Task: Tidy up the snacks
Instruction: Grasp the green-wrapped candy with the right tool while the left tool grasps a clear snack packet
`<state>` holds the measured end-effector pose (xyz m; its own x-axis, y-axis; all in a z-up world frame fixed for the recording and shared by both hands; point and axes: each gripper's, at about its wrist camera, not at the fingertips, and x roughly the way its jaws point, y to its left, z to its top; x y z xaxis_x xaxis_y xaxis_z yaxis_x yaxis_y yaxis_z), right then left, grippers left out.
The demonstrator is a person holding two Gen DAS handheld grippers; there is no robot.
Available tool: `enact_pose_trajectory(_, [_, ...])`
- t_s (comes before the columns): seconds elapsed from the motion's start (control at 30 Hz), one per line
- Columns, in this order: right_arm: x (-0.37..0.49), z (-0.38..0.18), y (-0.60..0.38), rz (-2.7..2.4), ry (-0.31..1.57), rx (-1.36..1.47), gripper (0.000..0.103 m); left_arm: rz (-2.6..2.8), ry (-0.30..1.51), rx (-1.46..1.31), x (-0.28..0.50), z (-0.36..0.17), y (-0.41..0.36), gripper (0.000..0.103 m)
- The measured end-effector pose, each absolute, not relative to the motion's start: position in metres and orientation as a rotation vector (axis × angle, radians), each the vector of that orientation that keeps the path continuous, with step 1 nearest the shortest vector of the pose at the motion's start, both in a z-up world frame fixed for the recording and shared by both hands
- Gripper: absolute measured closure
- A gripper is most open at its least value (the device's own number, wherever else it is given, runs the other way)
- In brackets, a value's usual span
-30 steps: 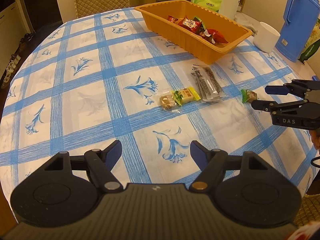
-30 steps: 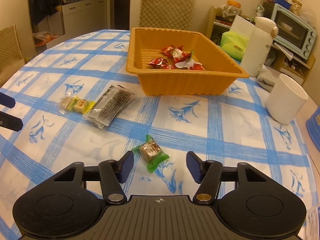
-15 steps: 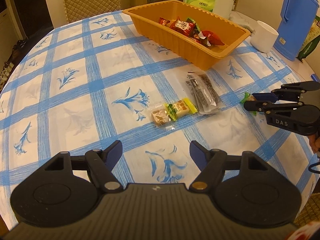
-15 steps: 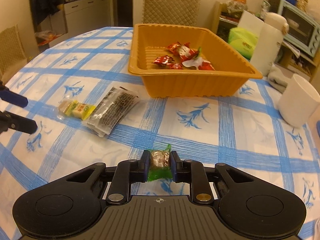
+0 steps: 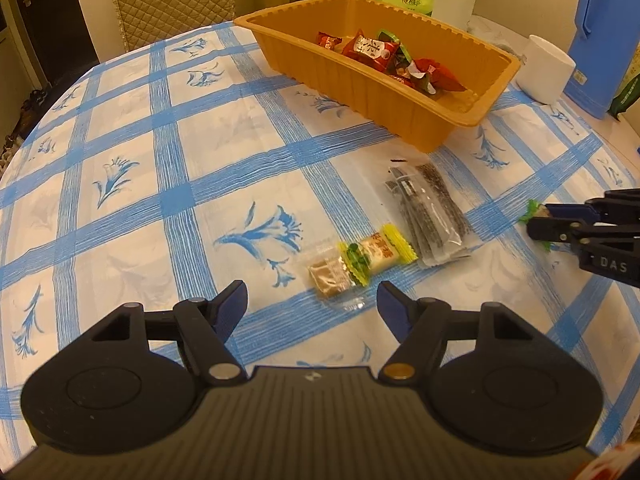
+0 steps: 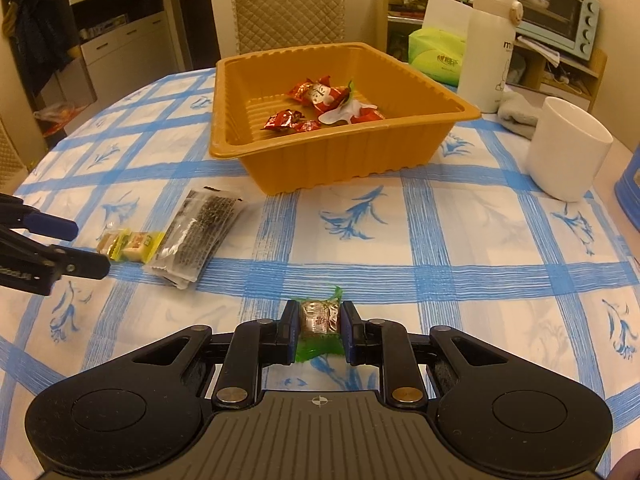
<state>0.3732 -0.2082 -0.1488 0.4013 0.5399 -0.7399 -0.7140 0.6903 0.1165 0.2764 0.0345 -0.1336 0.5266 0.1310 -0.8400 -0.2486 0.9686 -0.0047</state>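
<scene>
Orange tray (image 6: pixel 340 168) holding red-wrapped snacks (image 6: pixel 320 98); on cloth at its 7 o'clock, dark clear packet (image 6: pixel 200 236) beside yellow-green candies (image 6: pixel 130 242); green-wrapped candy (image 6: pixel 319 318) at 6 o'clock, pinched.

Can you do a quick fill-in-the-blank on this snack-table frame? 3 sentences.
1. The right gripper is shut on the candy in the ____ wrapper.
2. The red-wrapped snacks lie inside the ____ tray.
3. The left gripper has ____ between its fingers.

Missing words: green; orange; nothing
</scene>
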Motion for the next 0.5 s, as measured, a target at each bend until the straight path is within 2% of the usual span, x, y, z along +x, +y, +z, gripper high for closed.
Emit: enact_pose_trajectory(0.5, [0.375,-0.149,-0.209,0.776,0.855,-0.200,0.081,0.248,0.991,-0.080,0.279,-0.135,0.066,0.040])
